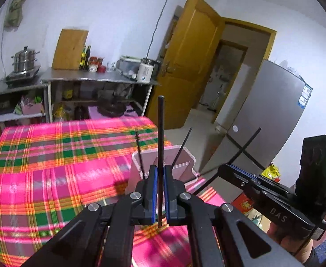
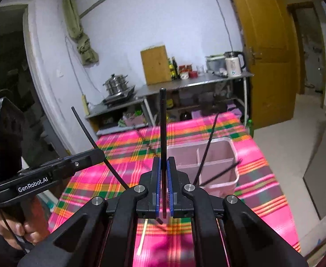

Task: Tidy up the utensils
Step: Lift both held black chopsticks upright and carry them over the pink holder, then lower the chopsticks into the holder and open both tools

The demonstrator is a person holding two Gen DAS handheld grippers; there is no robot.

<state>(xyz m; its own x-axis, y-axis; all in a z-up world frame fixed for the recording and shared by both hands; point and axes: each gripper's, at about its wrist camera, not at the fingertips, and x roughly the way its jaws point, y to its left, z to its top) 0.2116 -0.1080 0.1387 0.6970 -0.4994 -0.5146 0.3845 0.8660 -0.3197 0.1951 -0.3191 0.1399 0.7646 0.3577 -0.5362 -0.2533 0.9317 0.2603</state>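
Black chopsticks sit clamped, one in your left tongs (image 1: 160, 191) and one in your right tongs (image 2: 163, 189); next, tip both into the bin (image 2: 216, 153) at one o'clock.

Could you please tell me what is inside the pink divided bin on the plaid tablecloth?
Black chopsticks lean out of the pink bin, which has white dividers. Its walls and the right gripper hide the bottom, so anything lying low cannot be seen.

White walls (image 1: 118, 11), yellow door (image 1: 185, 66), steel counter (image 1: 91, 79)

"GenRobot.AI" on left gripper (image 2: 98, 153); "DAS" on right gripper (image 1: 224, 169)
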